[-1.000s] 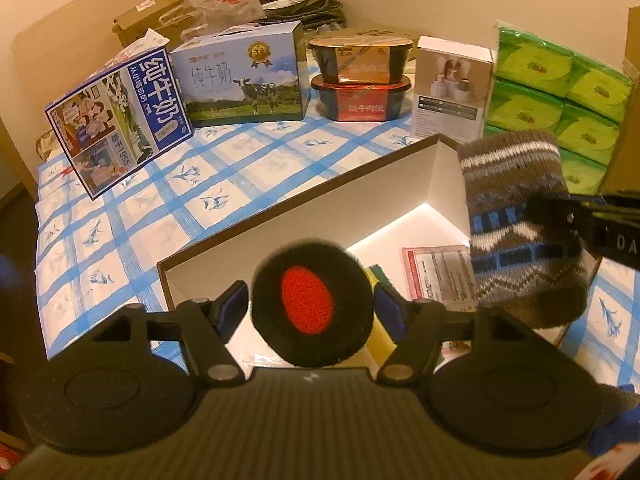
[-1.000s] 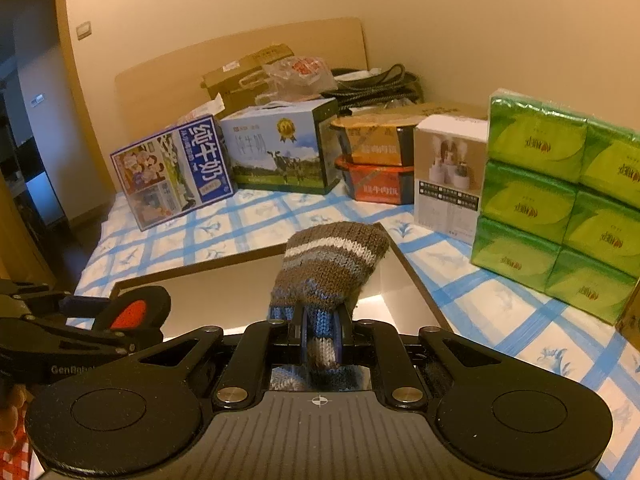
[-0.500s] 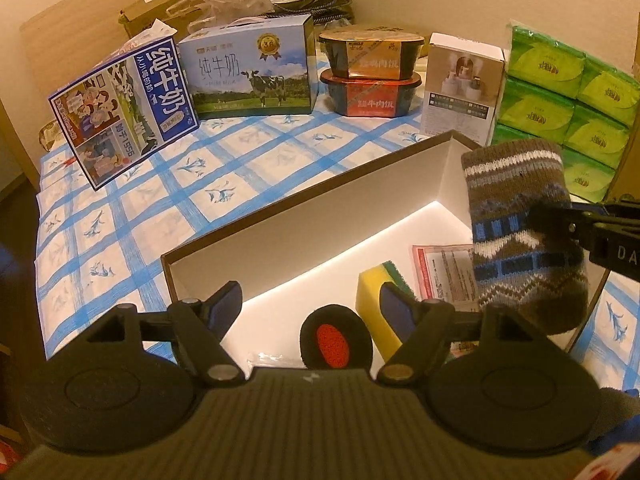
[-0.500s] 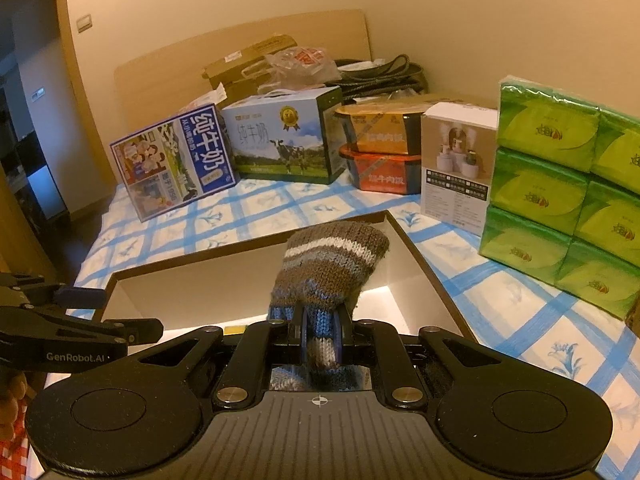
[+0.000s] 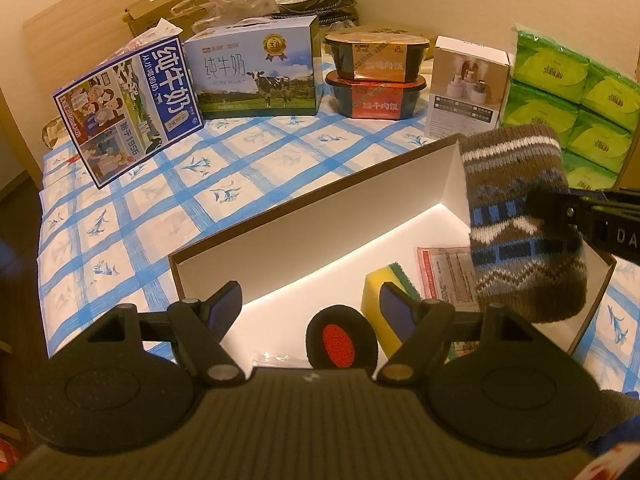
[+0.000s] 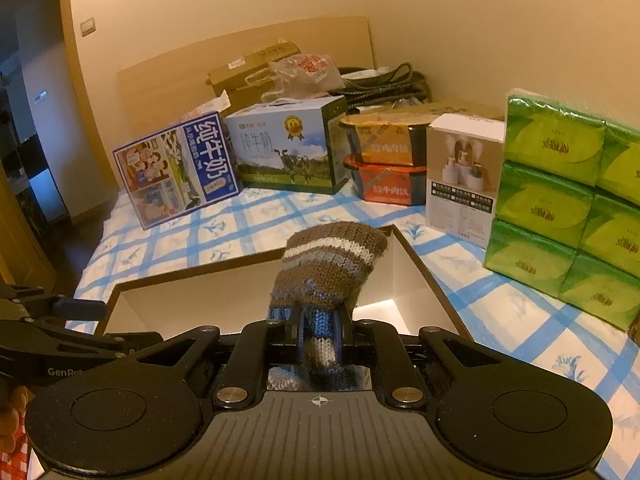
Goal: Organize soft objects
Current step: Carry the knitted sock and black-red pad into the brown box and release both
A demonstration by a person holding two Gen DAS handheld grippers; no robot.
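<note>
The left gripper [image 5: 311,307] hangs spread above the black-and-red pad [image 5: 341,342] lying in the white box [image 5: 304,236]. The right gripper [image 6: 319,334] pinches the knitted sock [image 6: 328,268]; lowering it into the box seems next

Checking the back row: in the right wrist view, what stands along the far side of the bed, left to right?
Blue milk carton → cow milk box → stacked meal bowls → white box → green tissue packs.

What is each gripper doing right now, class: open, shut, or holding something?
Left gripper: open, empty, above the black-and-red pad.
Right gripper: shut on the knitted sock.
</note>
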